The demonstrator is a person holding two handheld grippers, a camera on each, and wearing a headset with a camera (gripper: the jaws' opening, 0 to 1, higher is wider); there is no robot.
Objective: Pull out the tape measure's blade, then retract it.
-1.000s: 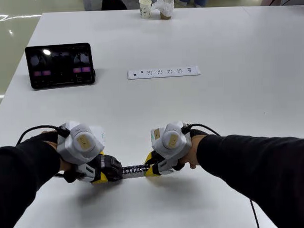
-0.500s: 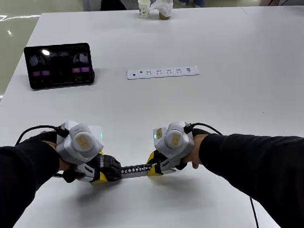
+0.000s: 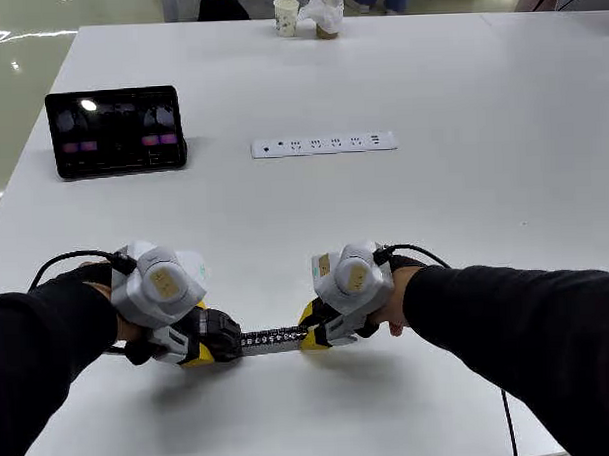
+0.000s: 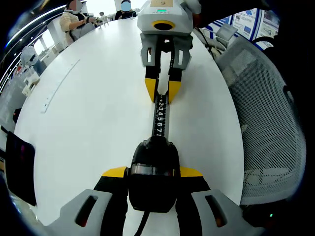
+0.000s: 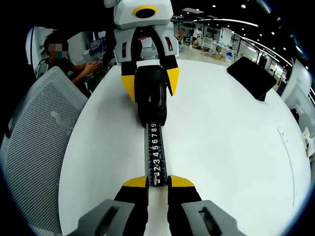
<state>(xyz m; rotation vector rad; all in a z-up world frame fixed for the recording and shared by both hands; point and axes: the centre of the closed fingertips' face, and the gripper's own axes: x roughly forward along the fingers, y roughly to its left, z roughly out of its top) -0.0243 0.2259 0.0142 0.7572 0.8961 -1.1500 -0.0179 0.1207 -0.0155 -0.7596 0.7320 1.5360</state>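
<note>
Head view, low on the white worktop [image 3: 434, 203]: left gripper [image 3: 202, 338] is clamped around the black tape measure [image 3: 224, 333]; its short numbered blade [image 3: 273, 338] runs rightward just above the surface; right gripper [image 3: 310, 337] pinches the blade's tip.

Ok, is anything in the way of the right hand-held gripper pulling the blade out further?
Nothing visible. The right hand-held gripper pinches the blade by its tip, and the left hand-held gripper holds the case. The power strip and tablet lie well away, toward the table's far side.
</note>
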